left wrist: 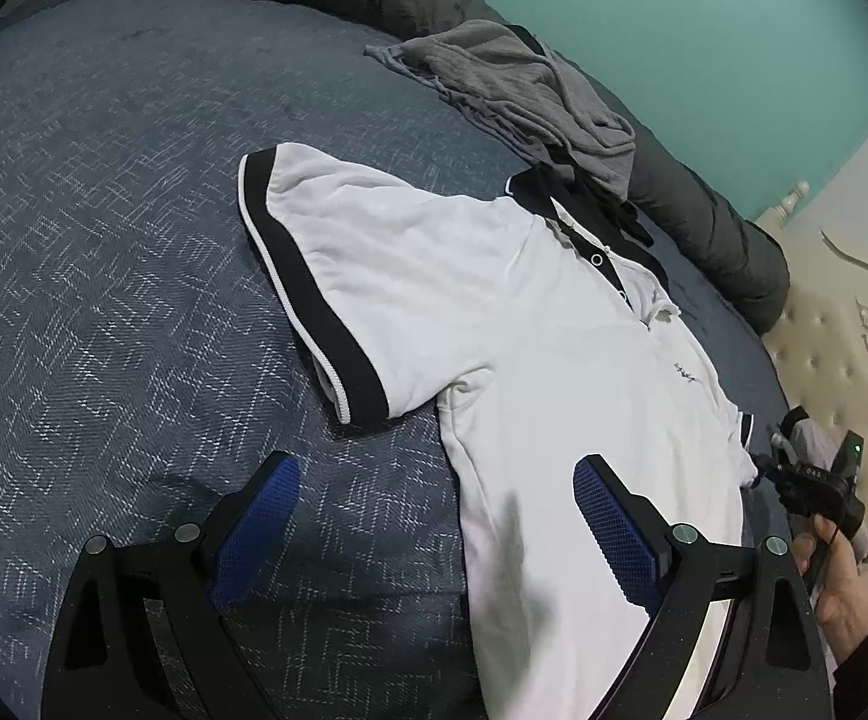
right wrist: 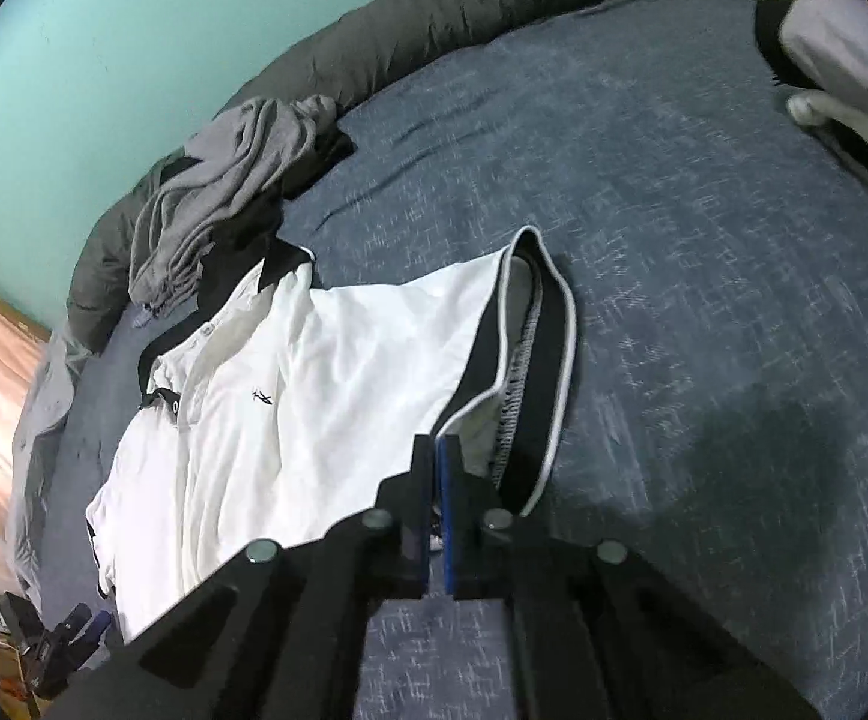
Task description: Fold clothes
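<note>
A white polo shirt (left wrist: 530, 324) with black collar and black sleeve cuffs lies spread on the blue bed cover (left wrist: 104, 228). My left gripper (left wrist: 434, 504) is open and hovers over the shirt's side, below the near sleeve (left wrist: 314, 276). In the right wrist view the shirt (right wrist: 326, 372) lies ahead and to the left. My right gripper (right wrist: 439, 450) is shut on the shirt's black sleeve cuff (right wrist: 530, 396), which is lifted and open. The right gripper also shows in the left wrist view (left wrist: 806, 480), at the shirt's far sleeve.
A crumpled grey garment (left wrist: 530, 84) lies beyond the collar; it also shows in the right wrist view (right wrist: 236, 180). A dark rolled duvet (left wrist: 710, 228) lines the bed against the teal wall. A cream tufted headboard (left wrist: 842, 348) is at the right.
</note>
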`<move>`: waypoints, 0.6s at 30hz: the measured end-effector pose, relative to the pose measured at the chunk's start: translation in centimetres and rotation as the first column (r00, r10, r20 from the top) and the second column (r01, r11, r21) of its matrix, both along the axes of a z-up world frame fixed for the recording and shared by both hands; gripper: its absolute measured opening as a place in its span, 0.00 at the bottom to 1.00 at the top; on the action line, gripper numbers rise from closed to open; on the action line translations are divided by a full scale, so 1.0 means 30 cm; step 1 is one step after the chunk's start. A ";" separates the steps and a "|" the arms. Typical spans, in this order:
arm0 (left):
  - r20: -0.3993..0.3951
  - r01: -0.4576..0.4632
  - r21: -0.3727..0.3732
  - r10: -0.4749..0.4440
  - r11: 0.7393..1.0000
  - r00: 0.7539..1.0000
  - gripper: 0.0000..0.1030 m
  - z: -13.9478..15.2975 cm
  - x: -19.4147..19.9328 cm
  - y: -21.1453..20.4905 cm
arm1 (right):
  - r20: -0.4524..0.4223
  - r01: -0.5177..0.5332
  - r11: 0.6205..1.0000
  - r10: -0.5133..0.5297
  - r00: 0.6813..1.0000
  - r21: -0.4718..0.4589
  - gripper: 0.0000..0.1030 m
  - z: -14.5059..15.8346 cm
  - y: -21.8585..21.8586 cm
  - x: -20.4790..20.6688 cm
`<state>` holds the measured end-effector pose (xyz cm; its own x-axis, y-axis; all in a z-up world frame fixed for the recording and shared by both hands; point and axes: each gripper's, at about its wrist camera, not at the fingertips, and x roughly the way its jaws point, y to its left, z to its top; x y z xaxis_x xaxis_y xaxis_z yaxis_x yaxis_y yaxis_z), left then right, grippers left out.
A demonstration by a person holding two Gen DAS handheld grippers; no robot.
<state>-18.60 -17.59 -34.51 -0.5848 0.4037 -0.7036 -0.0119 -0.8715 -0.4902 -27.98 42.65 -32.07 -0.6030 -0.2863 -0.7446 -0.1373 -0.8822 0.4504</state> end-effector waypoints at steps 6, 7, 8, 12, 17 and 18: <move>-0.005 0.010 0.003 -0.010 1.000 1.000 0.92 0.004 -0.001 0.008 | 0.037 0.058 0.998 -0.058 0.998 0.002 0.01 -0.048 0.059 0.069; -0.004 0.010 0.004 -0.010 1.000 1.000 0.92 0.003 0.000 0.009 | 0.056 0.055 0.998 -0.056 0.997 0.009 0.01 -0.064 0.058 0.065; -0.003 0.009 0.004 -0.009 1.000 1.000 0.92 0.002 -0.001 0.009 | 0.075 0.052 0.999 -0.053 0.996 0.016 0.01 -0.081 0.058 0.062; -0.001 0.007 0.003 -0.007 1.000 1.000 0.92 -0.001 -0.003 0.013 | 0.043 0.089 0.996 -0.087 0.995 -0.025 0.04 -0.090 0.086 0.059; 0.000 0.014 0.000 -0.014 1.000 1.000 0.92 -0.007 -0.008 0.012 | 0.001 0.143 0.990 -0.143 0.990 -0.009 0.49 -0.068 0.131 0.028; 0.000 0.016 -0.001 -0.016 1.000 1.000 0.92 -0.008 -0.009 0.012 | 0.000 0.152 0.988 -0.152 0.988 -0.016 0.50 -0.068 0.138 0.014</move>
